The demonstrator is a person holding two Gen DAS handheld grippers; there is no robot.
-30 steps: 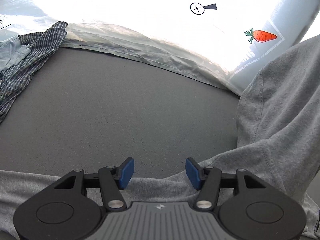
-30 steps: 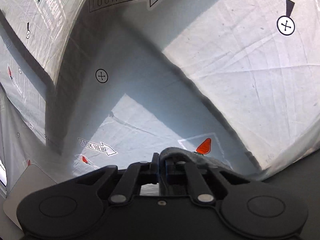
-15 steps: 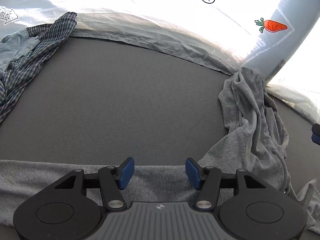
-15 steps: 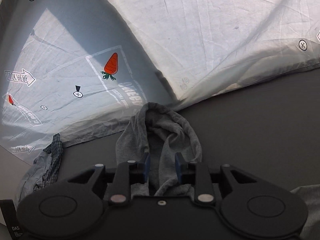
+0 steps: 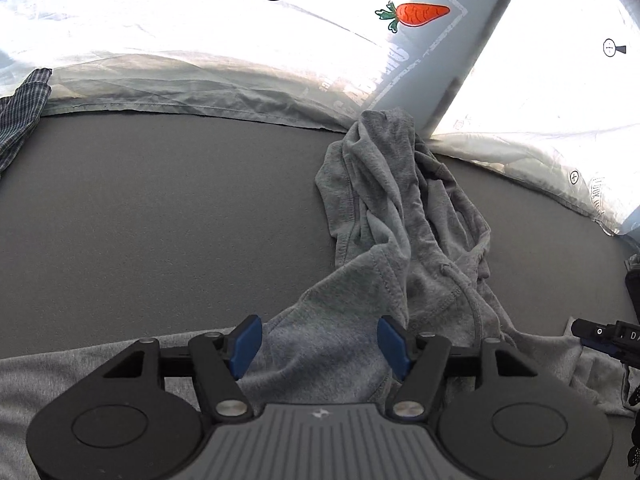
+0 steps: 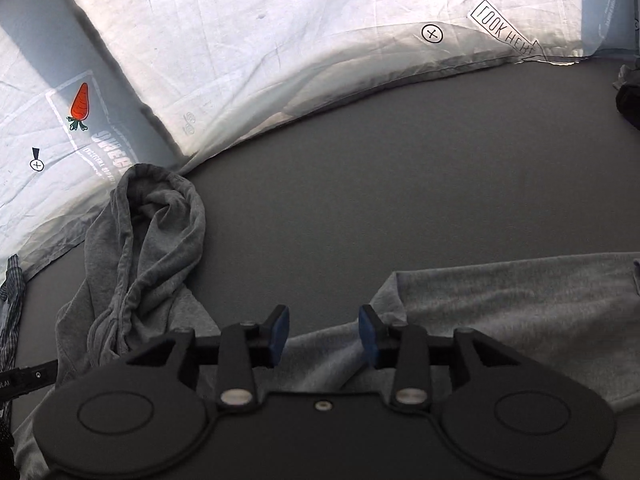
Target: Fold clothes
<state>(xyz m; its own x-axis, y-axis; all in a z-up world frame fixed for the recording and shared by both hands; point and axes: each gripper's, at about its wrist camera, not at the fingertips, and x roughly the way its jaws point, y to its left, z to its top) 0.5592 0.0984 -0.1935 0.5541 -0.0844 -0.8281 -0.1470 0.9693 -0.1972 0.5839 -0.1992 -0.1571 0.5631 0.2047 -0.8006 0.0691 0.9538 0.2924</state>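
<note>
A grey hooded sweatshirt point(image 5: 400, 220) lies on the dark grey surface point(image 5: 160, 220), bunched into a rumpled heap at the far side. Its flat lower part runs under both grippers. My left gripper point(image 5: 320, 344) hovers over that flat cloth; its jaws are opening and the blue pads press on nothing. In the right wrist view the heap point(image 6: 152, 240) lies at the left and a flat grey part point(image 6: 500, 308) stretches to the right. My right gripper point(image 6: 324, 334) sits just above the cloth between them, its jaws opening with nothing gripped.
A plaid shirt point(image 5: 20, 120) lies at the far left edge of the surface. A white printed sheet point(image 5: 200, 40) with a carrot picture point(image 5: 416, 16) rises behind the surface. A dark object point(image 6: 628, 100) sits at the right edge.
The right gripper came down from high up, opened and let go of the sweatshirt, which dropped into a heap. The left gripper shifted right toward the heap and its jaws widened.
</note>
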